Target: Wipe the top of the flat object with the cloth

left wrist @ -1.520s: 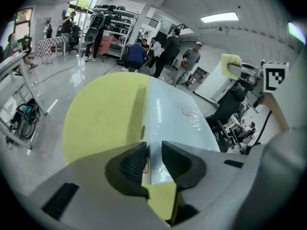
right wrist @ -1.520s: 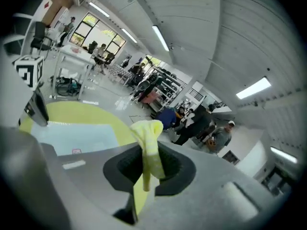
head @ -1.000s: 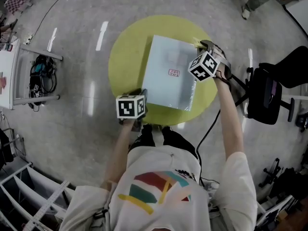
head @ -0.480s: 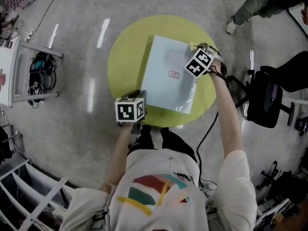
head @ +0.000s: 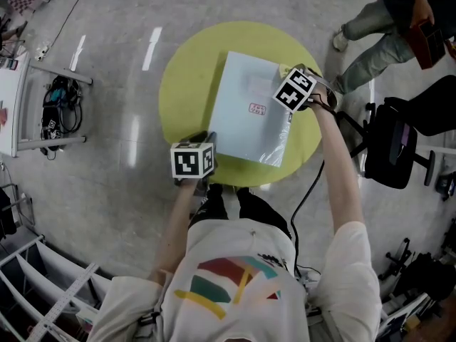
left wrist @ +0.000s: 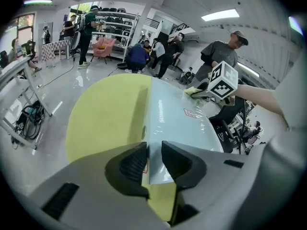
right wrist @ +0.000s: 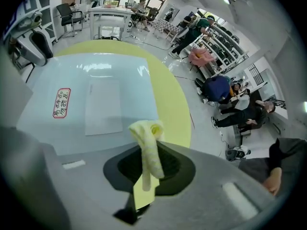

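A pale blue flat object [head: 249, 112] with a red label lies on the round yellow table [head: 185, 84]. My left gripper [head: 206, 140] is at its near left corner, and in the left gripper view the jaws [left wrist: 153, 150] are shut on that corner of the flat object [left wrist: 177, 123]. My right gripper [head: 292, 74] hovers over the far right corner, shut on a yellow cloth [head: 286, 68]. In the right gripper view the cloth [right wrist: 147, 131] hangs folded from between the jaws [right wrist: 147, 150], just off the edge of the flat object [right wrist: 96, 95].
A bystander [head: 377, 27] walks past at the far right. A black chair [head: 395, 137] stands right of the table. A white rack with cables [head: 60, 112] is at the left. The person's shoes [head: 228, 201] sit under the table's near edge.
My right gripper has shifted slightly left with the cloth, staying at the far right corner. The bystander has walked further into view. The left gripper has not moved.
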Tool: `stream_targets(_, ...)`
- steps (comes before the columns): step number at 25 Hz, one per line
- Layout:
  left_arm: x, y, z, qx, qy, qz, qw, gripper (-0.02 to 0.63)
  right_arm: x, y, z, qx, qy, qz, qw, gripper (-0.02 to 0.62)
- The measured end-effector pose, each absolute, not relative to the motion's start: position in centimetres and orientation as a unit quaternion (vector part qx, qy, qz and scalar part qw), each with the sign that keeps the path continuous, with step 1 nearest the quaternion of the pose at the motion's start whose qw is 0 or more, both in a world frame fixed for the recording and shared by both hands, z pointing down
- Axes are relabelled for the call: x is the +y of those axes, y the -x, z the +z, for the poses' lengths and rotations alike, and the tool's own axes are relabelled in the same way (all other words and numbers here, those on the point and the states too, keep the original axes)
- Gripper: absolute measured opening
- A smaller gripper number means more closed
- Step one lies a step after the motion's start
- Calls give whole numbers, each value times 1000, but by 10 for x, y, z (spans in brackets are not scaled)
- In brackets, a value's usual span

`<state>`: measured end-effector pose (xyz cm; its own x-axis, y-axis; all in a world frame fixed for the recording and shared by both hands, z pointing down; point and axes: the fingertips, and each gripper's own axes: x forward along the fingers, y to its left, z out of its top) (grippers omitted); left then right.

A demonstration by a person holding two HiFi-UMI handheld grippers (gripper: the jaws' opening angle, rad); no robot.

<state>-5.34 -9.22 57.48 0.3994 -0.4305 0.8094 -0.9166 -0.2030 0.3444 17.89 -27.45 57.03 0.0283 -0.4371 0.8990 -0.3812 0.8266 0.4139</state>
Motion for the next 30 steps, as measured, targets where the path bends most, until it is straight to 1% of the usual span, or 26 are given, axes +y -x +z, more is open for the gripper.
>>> stream_targets(24,-92,49,582,-452,-731,278,429,104,-189,-160,571,-722,-226,75,650,26)
stream_targets(30,-94,49,584,-449,-734,277,428,104,-161,-152,575,-725,-211,81,651,27)
